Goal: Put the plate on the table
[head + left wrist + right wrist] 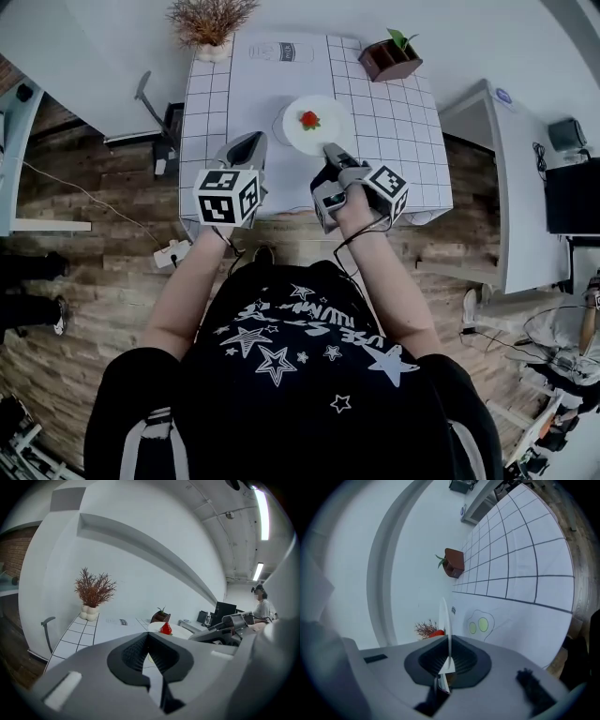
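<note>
Gripping the near rim of the white plate [317,133], the right gripper [334,153] has its jaws closed on the thin edge; in the right gripper view the plate [446,620] shows edge-on between the 2 dark pads. The plate sits in the upper centre of the head view, over the table [398,164] with its white gridded cloth. It is level and lifted clear of the cloth, above a line drawing [479,625] on the table. 1 small red piece of food [308,119] lies on the plate, toward its far side.

The left gripper [246,150] is just left of the plate and apart from it, over the same cloth. Its jaws are together, with nothing between them.

At the top of the head view, a pale vase of dried brown stems [211,23] stands at the table's far left corner. A brown planter with a green sprig [389,58] stands at the far right corner.
</note>
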Demonstrator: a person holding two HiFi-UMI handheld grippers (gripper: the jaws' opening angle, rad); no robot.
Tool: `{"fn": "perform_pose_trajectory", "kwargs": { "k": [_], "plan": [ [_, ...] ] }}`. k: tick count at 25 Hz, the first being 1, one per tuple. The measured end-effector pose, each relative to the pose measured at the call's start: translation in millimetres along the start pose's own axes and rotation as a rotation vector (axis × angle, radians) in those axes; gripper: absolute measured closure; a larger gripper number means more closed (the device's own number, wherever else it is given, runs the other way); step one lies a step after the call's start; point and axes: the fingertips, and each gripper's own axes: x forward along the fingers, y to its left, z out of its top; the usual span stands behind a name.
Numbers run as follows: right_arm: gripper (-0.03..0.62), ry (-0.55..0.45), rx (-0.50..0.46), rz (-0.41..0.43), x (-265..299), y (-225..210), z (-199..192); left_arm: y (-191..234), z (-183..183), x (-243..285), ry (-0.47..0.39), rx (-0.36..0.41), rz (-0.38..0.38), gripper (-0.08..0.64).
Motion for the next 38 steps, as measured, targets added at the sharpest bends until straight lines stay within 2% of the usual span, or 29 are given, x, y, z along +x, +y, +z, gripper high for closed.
{"fn": "perform_pose_trajectory", "kwargs": {
  "k": [9,11,26,33,38],
  "plan": [
    [0.572,0.009,0.022,-0.019,32.5,-6.3,21.7,24.7,-0.4,23.7,0.013,-0.043,0.024,0.552],
    [0.572,0.033,0.010,-0.037,41.8,-7.5,25.3,29.0,0.1,30.3,0.016,-0.047,0.041,0.552],
    [0.572,0.209,-0.086,0.009,151.1,15.5,70.7,74.1,41.9,87.2,-0.022,-0.054,0.202,0.552],
    [0.572,0.278,-0.099,-0.021,184.2,4.3,88.6,81.4,40.2,116.5,0.006,-0.067,0.249,0.552],
    [0.572,0.341,-0.097,-0.052,197.1,-10.8,86.0,84.4,34.7,131.7,0.027,-0.078,0.275,0.552]
  ]
}}
